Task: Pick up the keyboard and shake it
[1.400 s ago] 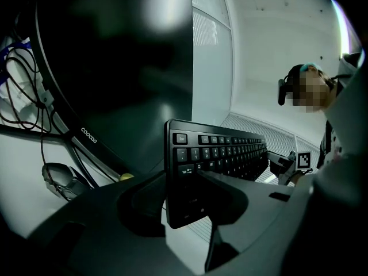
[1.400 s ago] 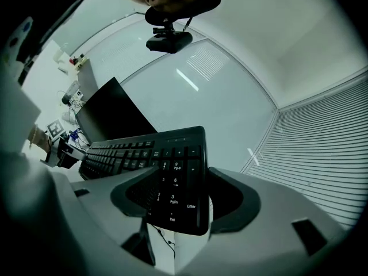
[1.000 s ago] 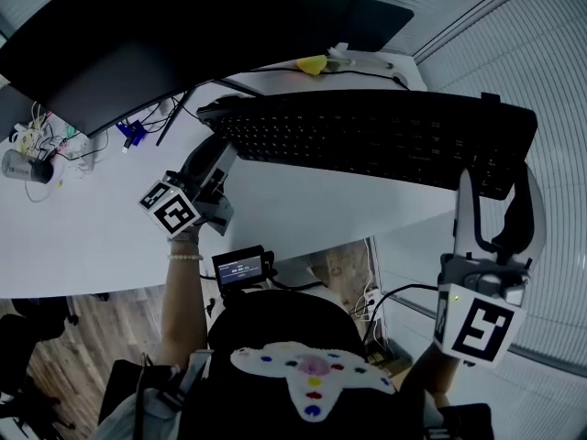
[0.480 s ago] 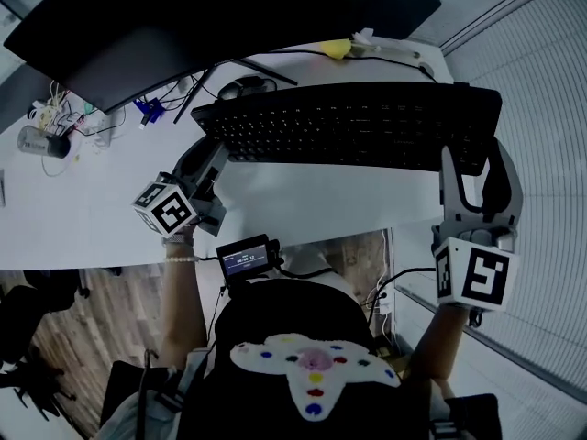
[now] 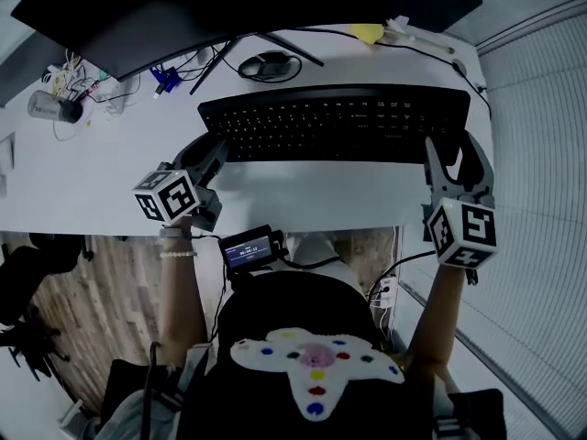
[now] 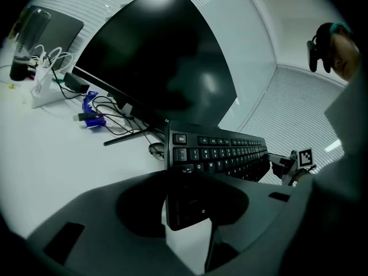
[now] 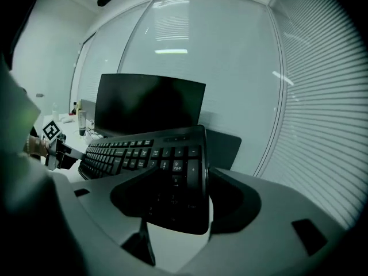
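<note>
While on opposite keyboard (image 5: 335, 122) ends, left gripper (image 5: 216, 150) and right gripper (image 5: 456, 157), forearms (image 5: 181, 296) outstretched.

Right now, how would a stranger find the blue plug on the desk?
Start at the big dark monitor. Under its left part, seen from the head view, cables lie on the white desk. The plug is among them, the only blue thing.

Matt plastic keyboard (image 5: 335, 122), smooth desk (image 5: 92, 181)

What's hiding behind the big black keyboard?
Behind the keyboard are a dark mouse and the big black monitor. A yellow thing lies farther back. The desk under the keyboard is covered.
</note>
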